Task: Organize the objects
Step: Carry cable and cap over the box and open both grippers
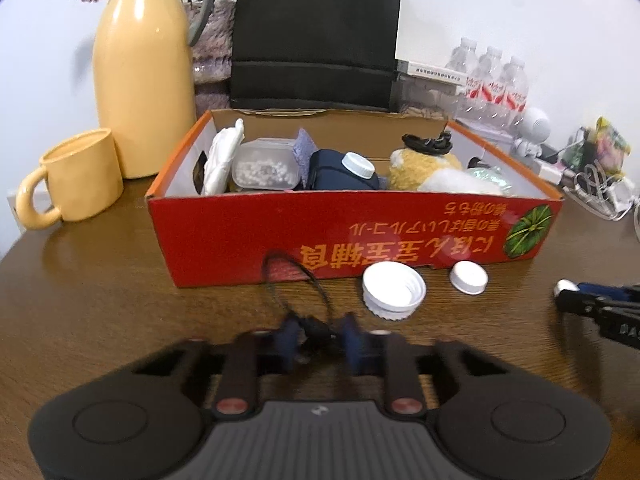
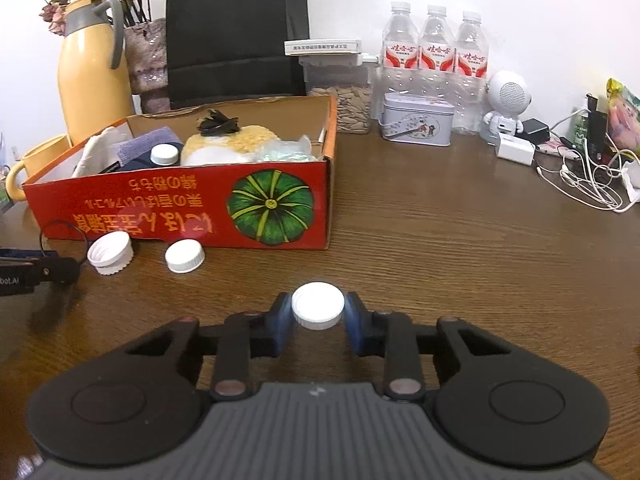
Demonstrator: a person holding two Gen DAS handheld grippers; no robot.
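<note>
Right, here we are with both claws down on the wooden table [image 2: 440, 220], each clamped on something. Our right gripper [image 2: 318, 320] has its blue pads pressed on a white bottle cap [image 2: 318, 310], which sits on the table well in front of the red cardboard box [image 2: 180, 208]. Our left gripper [image 1: 318, 338] is closed on a thin black loop [image 1: 296, 280], probably a hair tie or cord, whose free end curls up against the box's front wall.

Now the worries. That cap is round and smooth, gripped only at its rim, so we judge it could pop out sideways if we lift fast or tilt. The black loop is slack, and it could snag on the large white lid [image 1: 394, 292] lying just beside it, or drag that lid along. A smaller white cap [image 1: 468, 277] sits close by too, an easy thing to knock away.

The box is already crowded: a plush toy [image 1: 424, 168], a dark bottle [image 1: 344, 176], a clear tub of beads [image 1: 266, 166]. Dropping onto that pile, we reckon the cap may bounce back out.
</note>
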